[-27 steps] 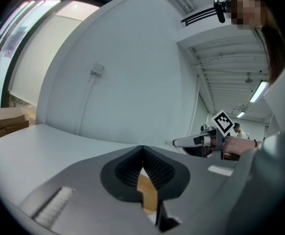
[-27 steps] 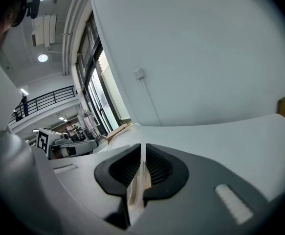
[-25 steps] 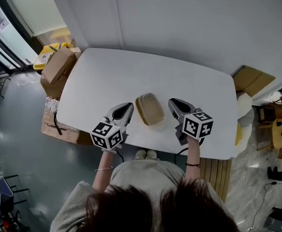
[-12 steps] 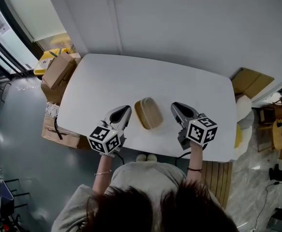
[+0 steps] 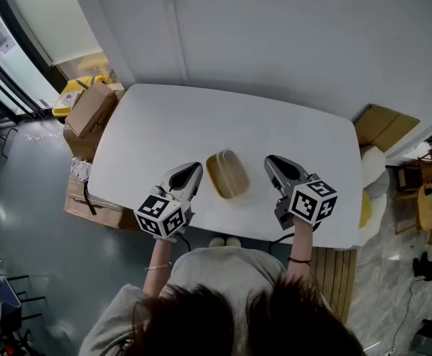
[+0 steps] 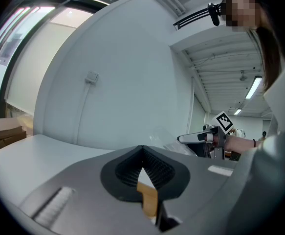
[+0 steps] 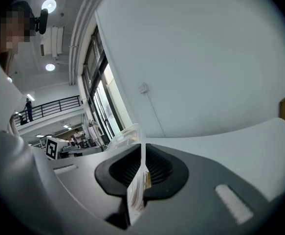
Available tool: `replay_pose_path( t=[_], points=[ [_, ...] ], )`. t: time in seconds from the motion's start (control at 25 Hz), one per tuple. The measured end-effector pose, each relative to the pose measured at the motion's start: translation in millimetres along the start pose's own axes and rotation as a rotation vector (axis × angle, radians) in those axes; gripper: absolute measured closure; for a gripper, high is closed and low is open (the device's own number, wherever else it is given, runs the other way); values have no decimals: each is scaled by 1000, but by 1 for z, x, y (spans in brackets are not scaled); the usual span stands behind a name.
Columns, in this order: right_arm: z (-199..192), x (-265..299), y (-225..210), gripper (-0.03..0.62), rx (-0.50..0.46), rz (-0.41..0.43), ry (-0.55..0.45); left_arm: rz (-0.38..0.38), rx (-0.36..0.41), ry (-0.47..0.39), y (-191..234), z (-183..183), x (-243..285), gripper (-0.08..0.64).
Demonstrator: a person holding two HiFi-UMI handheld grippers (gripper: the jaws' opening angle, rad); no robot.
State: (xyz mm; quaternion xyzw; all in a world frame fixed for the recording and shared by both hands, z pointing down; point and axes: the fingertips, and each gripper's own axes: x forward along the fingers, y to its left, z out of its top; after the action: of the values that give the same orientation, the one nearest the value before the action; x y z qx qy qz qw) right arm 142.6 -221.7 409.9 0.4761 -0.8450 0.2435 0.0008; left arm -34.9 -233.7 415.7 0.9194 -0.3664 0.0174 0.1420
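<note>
I am holding my left gripper (image 5: pixel 192 168), jaws together and empty, at 9 o'clock of the lidded container (image 5: pixel 227 174) on the white table (image 5: pixel 164 117); my right gripper (image 5: pixel 273 162), likewise closed, at 3 o'clock.

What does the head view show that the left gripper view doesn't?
Only the head view shows the person's shoes and the left hand-held gripper from outside, with its marker cube. Only the left gripper view shows a ceiling lamp and that gripper's jaws up close, closed together. Both show the white table, the wall, a cardboard box, the container (only a clear edge of it in the left gripper view) and the right hand-held gripper.
</note>
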Motion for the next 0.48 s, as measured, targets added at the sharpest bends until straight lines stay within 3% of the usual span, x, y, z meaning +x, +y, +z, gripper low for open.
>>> replay_pose_path(
  t=[0.48],
  points=[
    [4, 1, 5, 551, -15, 9, -11, -1, -1, -1, -1, 0, -1, 569]
  ],
)
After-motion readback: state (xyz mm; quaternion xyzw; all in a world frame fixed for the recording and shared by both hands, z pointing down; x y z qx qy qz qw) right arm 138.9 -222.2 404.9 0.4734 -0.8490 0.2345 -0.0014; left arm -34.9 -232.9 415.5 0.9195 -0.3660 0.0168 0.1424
